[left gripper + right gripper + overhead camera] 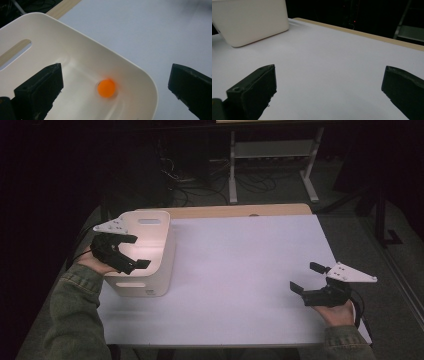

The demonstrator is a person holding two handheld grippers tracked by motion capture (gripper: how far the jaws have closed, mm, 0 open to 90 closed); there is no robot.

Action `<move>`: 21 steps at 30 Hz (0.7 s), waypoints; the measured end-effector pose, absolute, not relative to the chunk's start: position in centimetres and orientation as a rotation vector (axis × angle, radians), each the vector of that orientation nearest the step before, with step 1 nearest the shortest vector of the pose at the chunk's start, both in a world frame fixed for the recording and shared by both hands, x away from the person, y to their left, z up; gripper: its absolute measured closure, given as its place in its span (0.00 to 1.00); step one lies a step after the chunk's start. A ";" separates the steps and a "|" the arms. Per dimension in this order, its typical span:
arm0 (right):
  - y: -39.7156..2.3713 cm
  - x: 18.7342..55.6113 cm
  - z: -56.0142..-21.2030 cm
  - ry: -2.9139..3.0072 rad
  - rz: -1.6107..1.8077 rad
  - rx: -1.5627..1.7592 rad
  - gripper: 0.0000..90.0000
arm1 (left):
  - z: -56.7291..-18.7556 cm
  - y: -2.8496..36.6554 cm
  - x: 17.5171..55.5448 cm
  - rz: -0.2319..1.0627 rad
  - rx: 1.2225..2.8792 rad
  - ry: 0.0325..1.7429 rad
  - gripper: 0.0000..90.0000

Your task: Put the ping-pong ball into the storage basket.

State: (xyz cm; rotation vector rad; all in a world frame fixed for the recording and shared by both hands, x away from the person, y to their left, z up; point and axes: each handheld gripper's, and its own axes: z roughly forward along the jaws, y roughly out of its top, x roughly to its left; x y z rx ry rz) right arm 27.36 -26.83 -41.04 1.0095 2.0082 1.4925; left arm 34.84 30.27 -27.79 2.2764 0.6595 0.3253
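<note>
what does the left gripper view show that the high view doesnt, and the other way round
The left gripper view looks down into the white bin and shows an orange ball lying on its floor, with the left gripper open above it.

The high view takes in the whole white table, the person's sleeves and hands, the right gripper open over the table's right side, and the dark floor and cables behind.

Both show the bin, its handle slot, the table and the left gripper.

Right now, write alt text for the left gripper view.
An orange ball lies on the floor of a white bin, seen from above between the open jaws of the left tool. Pale table surface lies beyond the bin's rim.
</note>
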 end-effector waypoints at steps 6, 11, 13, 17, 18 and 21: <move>-26.9 27.3 -41.0 2.005 1.493 1.011 0.00 | -28.0 30.6 34.7 0.341 2.194 0.664 0.00; -26.9 27.3 -41.0 2.001 1.492 1.010 0.00 | -28.6 30.7 34.6 0.348 2.178 0.685 0.00; -26.9 27.3 -41.0 2.001 1.492 1.011 0.00 | -28.8 30.9 34.5 0.351 2.158 0.689 0.00; -26.9 27.3 -41.0 2.002 1.491 1.010 0.00 | -29.0 31.1 34.2 0.382 2.116 0.710 0.00; -26.9 27.3 -41.0 2.003 1.491 1.009 0.00 | -29.1 31.1 34.1 0.388 2.102 0.718 0.00; -27.0 27.3 -41.0 2.000 1.492 1.010 0.00 | -29.5 31.1 33.9 0.400 2.089 0.715 0.00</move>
